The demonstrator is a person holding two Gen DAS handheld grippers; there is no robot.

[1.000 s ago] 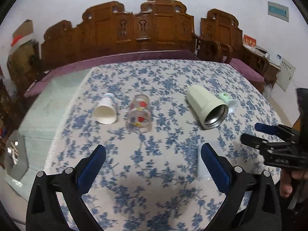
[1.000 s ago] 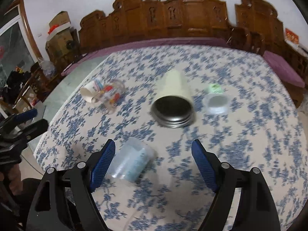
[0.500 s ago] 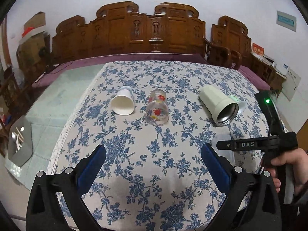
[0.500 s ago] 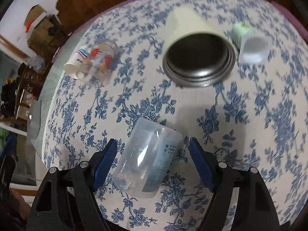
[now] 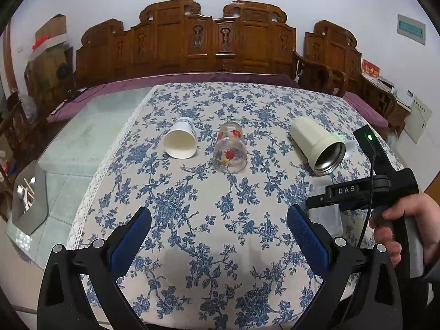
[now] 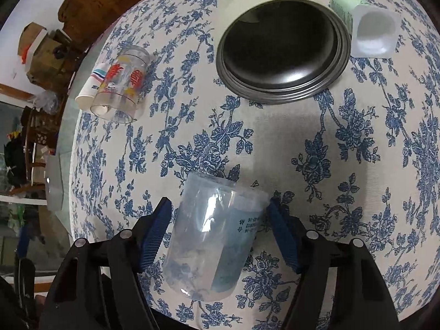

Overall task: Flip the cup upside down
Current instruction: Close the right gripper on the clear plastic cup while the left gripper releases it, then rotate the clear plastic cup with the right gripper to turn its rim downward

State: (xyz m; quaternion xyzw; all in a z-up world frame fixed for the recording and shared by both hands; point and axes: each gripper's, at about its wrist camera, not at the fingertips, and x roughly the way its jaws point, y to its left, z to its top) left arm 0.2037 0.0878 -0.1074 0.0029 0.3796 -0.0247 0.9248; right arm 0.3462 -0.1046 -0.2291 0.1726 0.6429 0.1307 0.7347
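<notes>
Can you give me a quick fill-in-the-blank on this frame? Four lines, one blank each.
1. The right gripper has its fingers on either side of the clear ____ cup.
2. All the cups lie on their ____.
3. The left gripper is ____.
4. The tablecloth is printed with blue ____.

Missing words: plastic; sides; open; flowers
</notes>
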